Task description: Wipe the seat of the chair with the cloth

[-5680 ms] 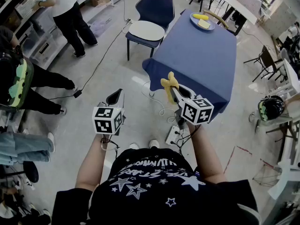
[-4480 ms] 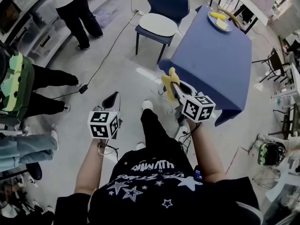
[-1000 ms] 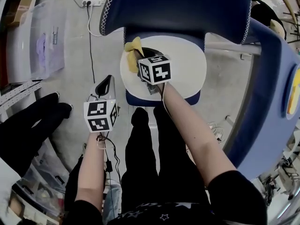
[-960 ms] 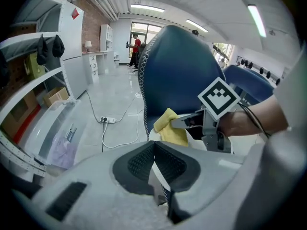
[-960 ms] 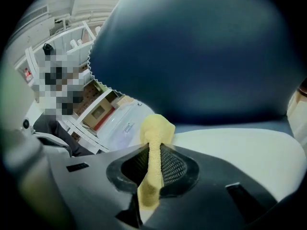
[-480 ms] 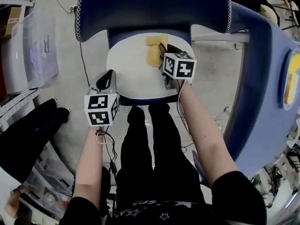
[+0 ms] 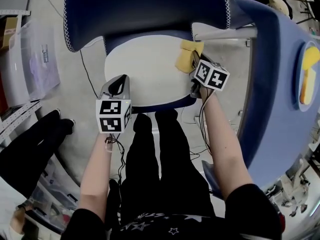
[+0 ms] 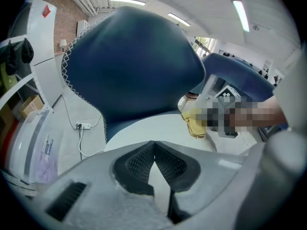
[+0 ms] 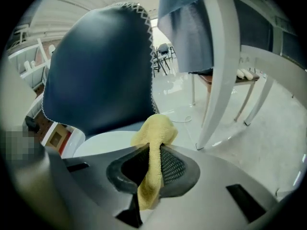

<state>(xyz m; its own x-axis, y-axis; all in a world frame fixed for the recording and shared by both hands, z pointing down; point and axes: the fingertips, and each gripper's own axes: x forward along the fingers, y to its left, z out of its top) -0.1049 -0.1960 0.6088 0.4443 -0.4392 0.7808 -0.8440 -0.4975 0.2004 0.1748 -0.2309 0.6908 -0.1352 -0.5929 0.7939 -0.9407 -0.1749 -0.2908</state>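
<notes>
A dark blue chair has a round white seat (image 7: 142,71) and a tall blue back (image 7: 145,9). My right gripper (image 7: 196,65) is shut on a yellow cloth (image 7: 189,55), pressed against the seat's right rear edge. In the right gripper view the cloth (image 9: 152,143) runs between the closed jaws, with the chair back (image 9: 96,66) behind. My left gripper (image 7: 116,85) hovers over the seat's front left rim, jaws shut and holding nothing (image 8: 153,152). From the left gripper view the cloth (image 8: 194,121) shows at the right.
A table draped in blue cloth (image 7: 280,84) stands close on the right, with a blue plate of yellow items (image 7: 309,71) on it. White table legs (image 9: 225,66) stand right of the chair. A clear storage bin (image 7: 30,59) and cable (image 7: 87,74) lie left.
My right gripper has dragged the cloth from the seat's left rear across to its right rear edge. Before that I walked up to the chair carrying the cloth. The left gripper stayed by the front rim.
</notes>
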